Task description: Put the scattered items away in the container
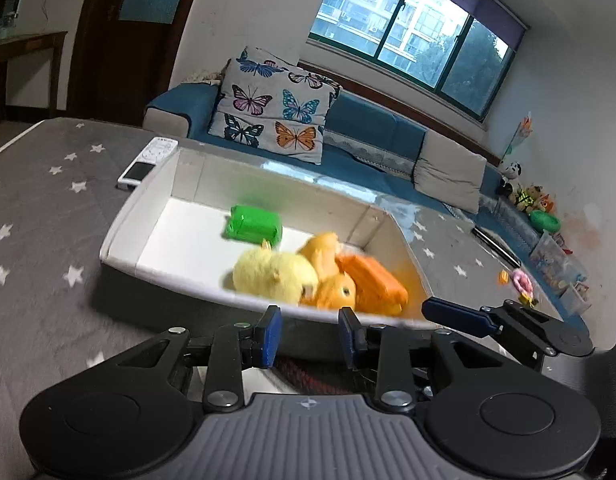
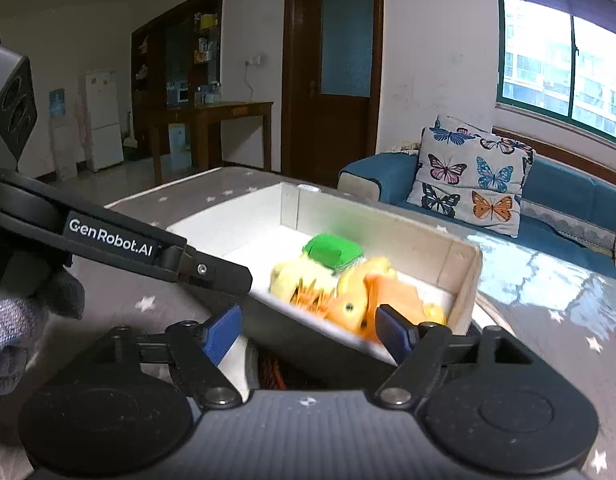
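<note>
A shallow white box (image 1: 123,236) sits on the grey star-patterned tablecloth (image 1: 39,208). Inside it lie a green toy (image 1: 253,224), a yellow plush (image 1: 275,276) and orange toys (image 1: 372,284), bunched toward the near right corner. My left gripper (image 1: 310,328) is just in front of the box's near wall, open, with nothing between its blue pads. In the right wrist view the box (image 2: 464,280) holds the same green toy (image 2: 332,250) and orange toys (image 2: 348,304). My right gripper (image 2: 308,332) stands open and empty at the near wall. The left gripper's finger (image 2: 211,272) crosses from the left.
A white phone (image 1: 137,172) and a remote (image 1: 159,150) lie beyond the box's far left corner. Small toys (image 1: 522,280) are scattered on the cloth at the right. A blue sofa with a butterfly cushion (image 1: 271,108) stands behind the table. A gloved hand (image 2: 23,324) holds the left gripper.
</note>
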The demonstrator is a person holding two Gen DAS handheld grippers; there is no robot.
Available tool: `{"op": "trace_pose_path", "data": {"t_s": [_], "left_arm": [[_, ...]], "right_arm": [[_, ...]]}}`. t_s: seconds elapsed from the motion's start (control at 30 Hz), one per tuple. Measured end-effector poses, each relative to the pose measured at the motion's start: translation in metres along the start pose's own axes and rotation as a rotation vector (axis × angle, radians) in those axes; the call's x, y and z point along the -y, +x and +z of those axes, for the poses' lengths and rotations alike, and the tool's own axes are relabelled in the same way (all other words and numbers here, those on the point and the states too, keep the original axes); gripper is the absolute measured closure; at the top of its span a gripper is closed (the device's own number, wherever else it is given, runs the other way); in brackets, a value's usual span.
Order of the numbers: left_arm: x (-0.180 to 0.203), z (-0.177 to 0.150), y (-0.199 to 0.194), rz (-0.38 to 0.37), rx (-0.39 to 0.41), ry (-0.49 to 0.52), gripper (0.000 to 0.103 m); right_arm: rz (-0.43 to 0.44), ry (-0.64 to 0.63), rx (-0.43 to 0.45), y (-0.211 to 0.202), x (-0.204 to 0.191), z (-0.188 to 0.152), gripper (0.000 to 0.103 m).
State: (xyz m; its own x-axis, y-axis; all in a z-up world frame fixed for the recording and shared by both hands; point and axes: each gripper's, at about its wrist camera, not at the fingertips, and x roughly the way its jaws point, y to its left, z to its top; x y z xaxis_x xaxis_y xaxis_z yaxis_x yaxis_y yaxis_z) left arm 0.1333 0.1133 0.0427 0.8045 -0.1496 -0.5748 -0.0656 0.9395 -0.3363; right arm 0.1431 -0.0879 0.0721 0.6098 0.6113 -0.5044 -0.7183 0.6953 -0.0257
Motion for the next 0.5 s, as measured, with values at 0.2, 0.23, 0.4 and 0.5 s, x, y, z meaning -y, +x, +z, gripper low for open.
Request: {"op": "trace_pose_path", "data": {"t_s": [0.2,0.23,0.4,0.5], "left_arm": [[0.014,-0.026,-0.011,0.037,-0.001,0.033,0.069],[0.016,-0.03,-0.012,0.053,0.001,0.044,0.069],[0.024,-0.048,-0.015,0.089,-0.028,0.058,0.069],[0.029,-0.056,-0.015,0.122,-0.036,0.066,0.069]], "right_arm": [[-0.023,-0.002,-0.019,-0.02,-0.013,-0.023,0.019],[-0.027,0.0,-0.022,-0.022,-0.014,-0.026,0.019],[-0.039,0.047,-0.039,-0.033,-0.016,-0.042,0.011],[-0.047,0.082,-0.048,-0.036,-0.017,-0.051,0.009]]}}
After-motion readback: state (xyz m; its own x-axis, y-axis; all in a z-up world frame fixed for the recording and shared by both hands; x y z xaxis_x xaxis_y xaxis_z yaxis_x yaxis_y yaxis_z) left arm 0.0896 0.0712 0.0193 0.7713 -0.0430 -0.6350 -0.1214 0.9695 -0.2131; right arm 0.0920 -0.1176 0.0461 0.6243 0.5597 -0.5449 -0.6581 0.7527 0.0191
